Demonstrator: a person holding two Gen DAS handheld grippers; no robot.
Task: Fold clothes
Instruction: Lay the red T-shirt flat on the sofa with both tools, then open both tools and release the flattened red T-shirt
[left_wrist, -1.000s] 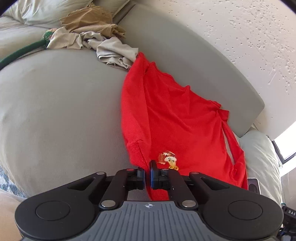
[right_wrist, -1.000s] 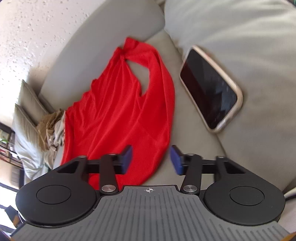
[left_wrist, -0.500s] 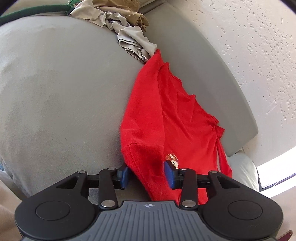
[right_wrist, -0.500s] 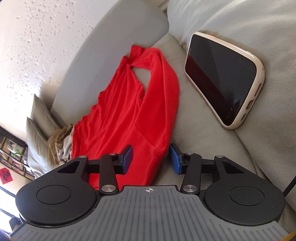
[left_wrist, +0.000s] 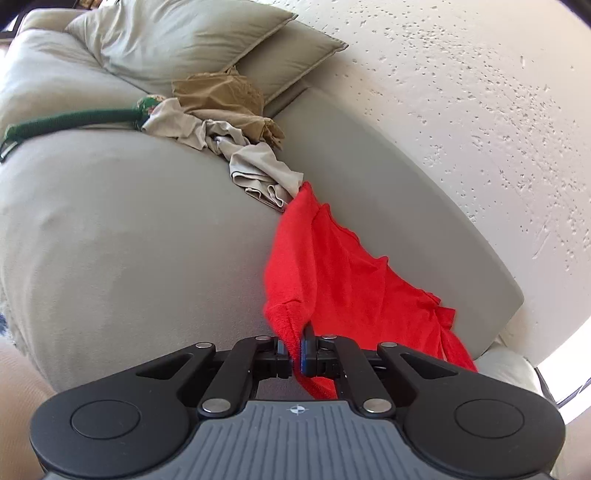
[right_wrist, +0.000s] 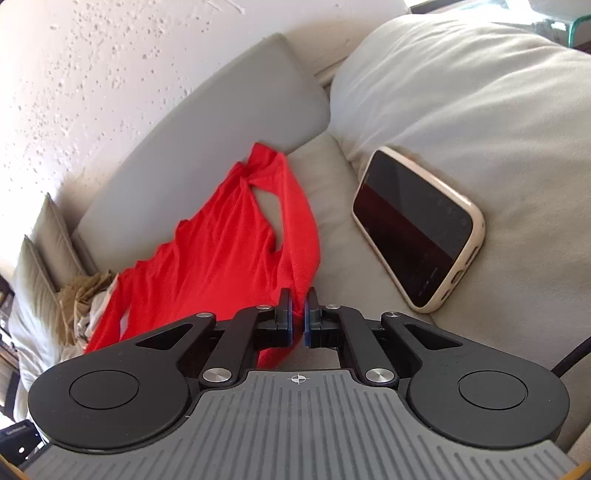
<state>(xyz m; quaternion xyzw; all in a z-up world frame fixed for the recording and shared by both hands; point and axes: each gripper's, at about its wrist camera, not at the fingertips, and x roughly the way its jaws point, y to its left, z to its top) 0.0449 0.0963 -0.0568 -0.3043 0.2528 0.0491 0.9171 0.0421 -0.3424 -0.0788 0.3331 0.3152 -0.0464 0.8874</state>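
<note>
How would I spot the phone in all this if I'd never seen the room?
Find the grey sofa against the speckled wall. At the end away from the heap of beige clothes, a big pale cushion rises; the phone leans on its lower slope, beside the red shirt. It is the only hard, flat thing: black screen, cream case.

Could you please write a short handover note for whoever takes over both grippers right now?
Left gripper: shut on an edge of the red shirt.
Right gripper: shut on the red shirt at its other end.
The shirt lies stretched along the grey sofa, against the backrest, creased and with no fold in it yet.
A heap of beige and tan clothes waits at the far end by the pillows.
A phone lies on the cushion near the right gripper; keep clear of it.
Left to do: probably lift, straighten and fold the shirt, then the heap.
</note>
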